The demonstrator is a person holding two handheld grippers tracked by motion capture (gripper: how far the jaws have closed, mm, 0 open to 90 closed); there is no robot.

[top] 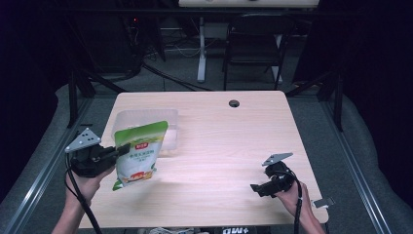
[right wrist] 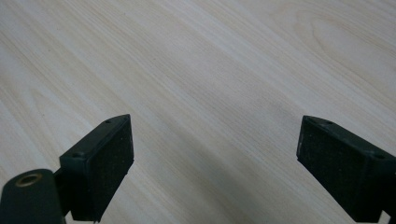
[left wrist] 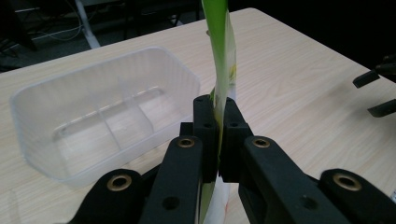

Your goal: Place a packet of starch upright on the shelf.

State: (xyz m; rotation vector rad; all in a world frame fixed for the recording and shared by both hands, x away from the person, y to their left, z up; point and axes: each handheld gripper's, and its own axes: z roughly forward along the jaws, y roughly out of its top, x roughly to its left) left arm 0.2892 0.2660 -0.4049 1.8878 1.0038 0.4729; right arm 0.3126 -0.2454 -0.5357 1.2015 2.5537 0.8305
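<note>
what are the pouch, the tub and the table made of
Pouch: looks like glossy printed plastic film, green and white, thin enough to bend edge-on in the left gripper. Tub: frosted translucent plastic; the table shows through its walls. Table: pale wood-grain top, matte, possibly laminate rather than solid wood.

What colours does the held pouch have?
The pouch is green on top, white below; clearest in the high view.

Dark room; light wood table [top: 229, 146]; black folding chair [top: 255, 41] behind; grey floor [top: 185, 73]; cables.
</note>
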